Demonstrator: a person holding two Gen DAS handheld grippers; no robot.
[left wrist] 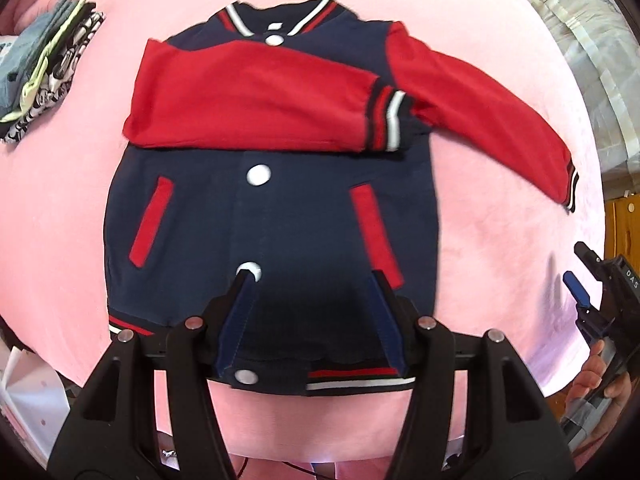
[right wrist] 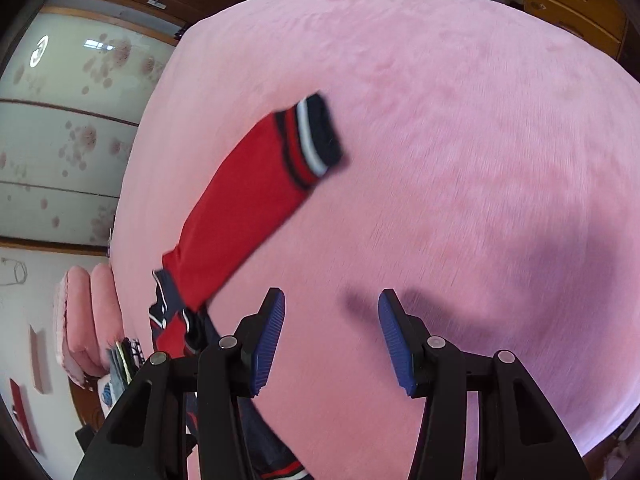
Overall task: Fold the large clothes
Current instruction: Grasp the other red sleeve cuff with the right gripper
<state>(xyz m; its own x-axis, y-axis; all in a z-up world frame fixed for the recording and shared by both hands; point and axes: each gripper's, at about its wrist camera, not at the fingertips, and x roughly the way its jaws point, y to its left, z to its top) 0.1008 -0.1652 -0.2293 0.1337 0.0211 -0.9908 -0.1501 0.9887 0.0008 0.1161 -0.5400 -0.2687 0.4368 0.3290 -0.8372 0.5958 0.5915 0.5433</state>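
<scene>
A navy varsity jacket with red sleeves and white snaps lies flat, front up, on the pink bed cover. Its left sleeve is folded across the chest. Its right sleeve stretches out to the right, and shows in the right wrist view with its striped cuff. My left gripper is open above the jacket's lower hem. My right gripper is open and empty over bare cover, right of the stretched sleeve; it also shows at the right edge of the left wrist view.
A stack of folded clothes lies at the far left of the bed. Pink pillows lie at the bed's head. A wooden dresser stands past the far edge, and a patterned wardrobe stands on the left.
</scene>
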